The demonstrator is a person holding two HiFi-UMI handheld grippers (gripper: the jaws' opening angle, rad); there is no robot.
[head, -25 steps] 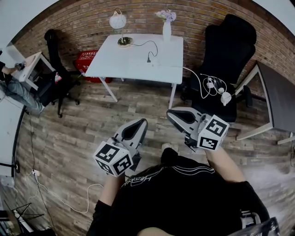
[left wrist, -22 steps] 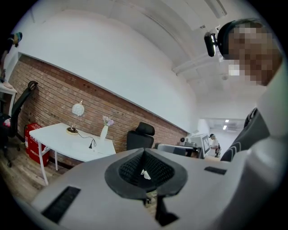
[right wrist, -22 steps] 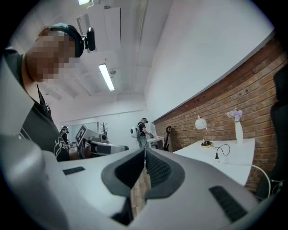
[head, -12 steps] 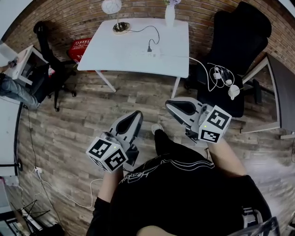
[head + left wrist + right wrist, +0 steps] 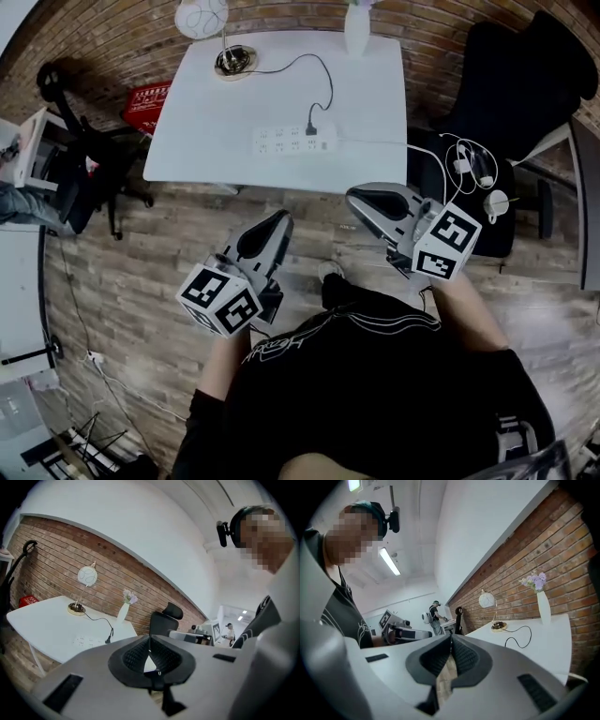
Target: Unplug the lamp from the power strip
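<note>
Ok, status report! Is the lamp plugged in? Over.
Both empty, jaws shut: left gripper, right gripper, short of the table. The lamp has its plug in the power strip. Nothing blocking the plug.

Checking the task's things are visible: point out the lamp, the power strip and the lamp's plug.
lamp (image 5: 234, 62): head view, on its round base.
power strip (image 5: 281, 142): head view, on its white top face.
plug (image 5: 311, 130): head view, on the black plug body.
</note>
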